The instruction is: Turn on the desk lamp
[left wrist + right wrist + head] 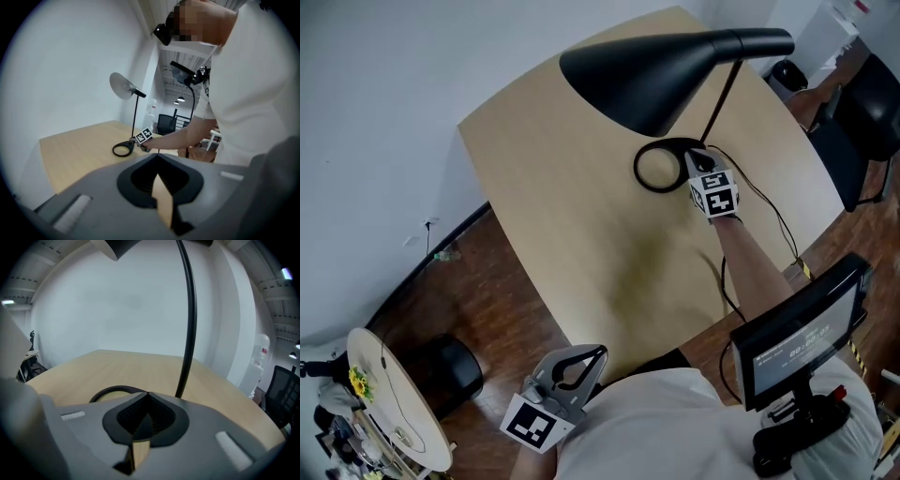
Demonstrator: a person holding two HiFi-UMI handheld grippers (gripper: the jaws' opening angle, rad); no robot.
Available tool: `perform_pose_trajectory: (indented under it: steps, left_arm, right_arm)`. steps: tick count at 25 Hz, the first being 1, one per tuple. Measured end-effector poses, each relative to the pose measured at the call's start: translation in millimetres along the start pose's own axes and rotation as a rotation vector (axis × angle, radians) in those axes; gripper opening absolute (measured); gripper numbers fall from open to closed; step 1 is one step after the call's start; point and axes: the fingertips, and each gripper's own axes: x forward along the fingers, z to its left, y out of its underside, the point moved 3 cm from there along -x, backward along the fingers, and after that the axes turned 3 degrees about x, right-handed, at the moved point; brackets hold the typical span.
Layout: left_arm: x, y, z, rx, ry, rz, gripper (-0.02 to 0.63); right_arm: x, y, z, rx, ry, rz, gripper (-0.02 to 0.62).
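Note:
The black desk lamp stands on the wooden table (581,206), its cone shade (647,70) hanging over the ring base (659,167); no glow shows under the shade. My right gripper (695,159) is shut on nothing, tips at the ring's right side by the thin stem (722,103). In the right gripper view the jaws (147,393) meet just before the ring base (112,391) and stem (187,333). My left gripper (598,353) is shut and empty, held low by the person's body off the table's near edge; its view shows its jaws (157,155), the distant lamp shade (121,86) and ring base (123,150).
A black cable (778,220) runs from the lamp base across the table's right side. A dark screen on a stand (802,328) sits near my right elbow. A black office chair (862,122) stands at the right, a black round object (450,370) on the floor at left.

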Motion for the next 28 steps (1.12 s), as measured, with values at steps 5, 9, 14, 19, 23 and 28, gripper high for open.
perform_pose_trajectory:
  steps: [5, 9, 14, 19, 23, 28]
  left_arm:
    - [2, 5, 8, -0.026, -0.012, 0.024, 0.017]
    - [4, 7, 13, -0.038, -0.014, 0.034, 0.017]
    - [2, 10, 16, -0.044, -0.019, 0.034, 0.017]
    - [4, 10, 15, -0.030, -0.012, 0.037, 0.017]
    - [-3, 10, 12, -0.035, -0.011, 0.034, 0.017]
    - [-12, 9, 6, -0.016, 0.004, 0.023, 0.017]
  right_arm:
    - [23, 3, -13, -0.004, 0.030, 0.028, 0.003]
    - [36, 15, -16, -0.021, 0.026, 0.058, 0.003]
    - [35, 17, -14, 0.034, 0.029, 0.014, 0.003]
    - [36, 18, -16, 0.035, 0.015, 0.014, 0.003]
    - [24, 8, -12, 0.018, 0.004, -0.003, 0.003]
    - [-18, -4, 10, 0.016, -0.015, -0.058, 0.003]
